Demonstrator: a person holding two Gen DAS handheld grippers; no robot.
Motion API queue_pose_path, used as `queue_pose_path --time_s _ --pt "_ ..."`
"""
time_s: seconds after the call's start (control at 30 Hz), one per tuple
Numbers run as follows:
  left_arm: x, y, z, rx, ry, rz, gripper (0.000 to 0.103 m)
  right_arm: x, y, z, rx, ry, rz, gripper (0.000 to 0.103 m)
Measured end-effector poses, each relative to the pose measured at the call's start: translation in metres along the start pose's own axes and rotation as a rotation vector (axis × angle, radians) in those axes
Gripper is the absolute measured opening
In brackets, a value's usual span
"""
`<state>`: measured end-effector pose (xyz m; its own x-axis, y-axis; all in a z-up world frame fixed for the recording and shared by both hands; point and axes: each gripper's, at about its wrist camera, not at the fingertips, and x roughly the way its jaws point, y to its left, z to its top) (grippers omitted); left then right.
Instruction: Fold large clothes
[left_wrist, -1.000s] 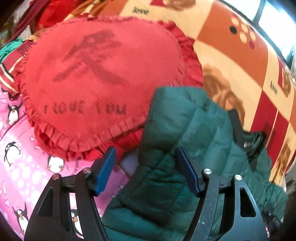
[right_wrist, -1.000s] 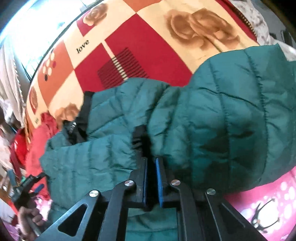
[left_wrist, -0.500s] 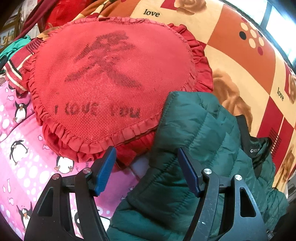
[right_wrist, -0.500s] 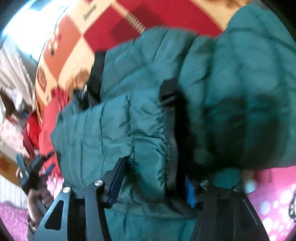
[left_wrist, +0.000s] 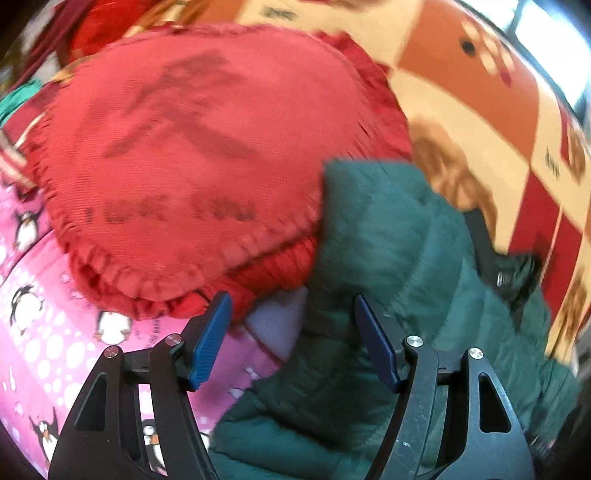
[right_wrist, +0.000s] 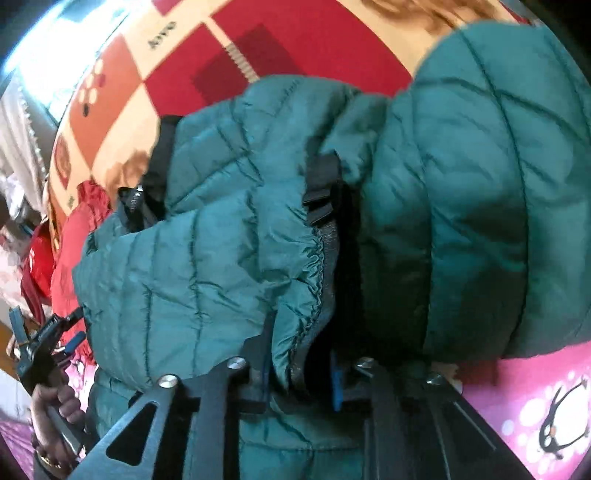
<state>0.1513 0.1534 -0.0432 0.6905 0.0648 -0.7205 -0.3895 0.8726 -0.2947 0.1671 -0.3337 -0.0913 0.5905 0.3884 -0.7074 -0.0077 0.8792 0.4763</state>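
A dark green quilted jacket (right_wrist: 461, 177) lies bunched on the bed, also seen at the lower right of the left wrist view as the jacket (left_wrist: 388, 258). My right gripper (right_wrist: 299, 376) is low over it and its jaws are closing, with the jacket's gathered, elastic-trimmed edge (right_wrist: 314, 266) squeezed between the blue pads. My left gripper (left_wrist: 291, 343) stands open over the jacket's left border, and neither pad presses on the cloth. In the right wrist view the left gripper (right_wrist: 44, 339) shows at the far left, held by a hand (right_wrist: 51, 410).
A red heart-shaped cushion (left_wrist: 192, 155) with dark lettering lies right beside the jacket's left side. Under both is a pink penguin-print blanket (left_wrist: 44, 332). A red, orange and cream checked bedspread (right_wrist: 258, 48) stretches behind.
My right gripper, shut a second ago, opened wide, sank onto the jacket and has narrowed again around its gathered edge. The left gripper stays open, its view barely shifted and now blurred.
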Motion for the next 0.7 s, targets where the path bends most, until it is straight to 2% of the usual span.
queue_pose_path --time_s 0.07,0.1,0.17,0.23,0.27,0.3,0.37,0.43,0.47,0.53,0.6,0.67,0.7 --pt "0.018 -0.012 -0.008 0.080 0.073 0.040 0.069 -0.007 -0.003 0.002 0.039 -0.022 0.007 0.041" --pt "0.028 -0.015 -0.012 0.106 0.118 0.047 0.069 -0.013 -0.007 0.003 0.070 -0.046 -0.002 0.043" --pt "0.035 -0.011 -0.013 0.080 0.146 0.025 0.069 -0.034 -0.015 0.004 0.128 -0.128 -0.017 0.043" --pt "0.036 -0.006 -0.011 0.045 0.156 0.006 0.069 -0.064 -0.004 0.007 0.092 -0.246 -0.110 0.047" --pt "0.035 -0.004 -0.010 0.035 0.155 0.006 0.069 -0.074 0.008 0.007 0.042 -0.287 -0.141 0.052" --pt "0.033 -0.005 -0.010 0.036 0.147 0.014 0.069 -0.077 0.023 0.006 -0.022 -0.290 -0.142 0.055" --pt "0.020 -0.004 -0.008 0.039 0.108 0.032 0.069 -0.063 0.055 0.004 -0.148 -0.199 -0.095 0.059" --pt "-0.002 -0.007 -0.002 0.033 0.011 0.029 0.069 -0.040 0.078 -0.008 -0.259 -0.127 -0.133 0.059" --pt "-0.013 -0.011 0.000 0.039 -0.042 0.020 0.069 -0.033 0.080 -0.011 -0.281 -0.108 -0.138 0.061" --pt "-0.024 -0.024 0.001 0.090 -0.105 0.013 0.069 -0.003 0.076 -0.017 -0.296 -0.005 -0.170 0.062" --pt "-0.009 -0.036 -0.004 0.153 -0.045 0.017 0.069 0.014 0.059 -0.020 -0.263 0.027 -0.189 0.063" --pt "0.023 -0.037 -0.015 0.188 0.076 0.044 0.070 0.015 0.052 -0.021 -0.243 0.020 -0.165 0.065" --pt "0.030 -0.034 -0.017 0.186 0.097 0.041 0.071 0.014 0.051 -0.021 -0.243 0.016 -0.157 0.069"
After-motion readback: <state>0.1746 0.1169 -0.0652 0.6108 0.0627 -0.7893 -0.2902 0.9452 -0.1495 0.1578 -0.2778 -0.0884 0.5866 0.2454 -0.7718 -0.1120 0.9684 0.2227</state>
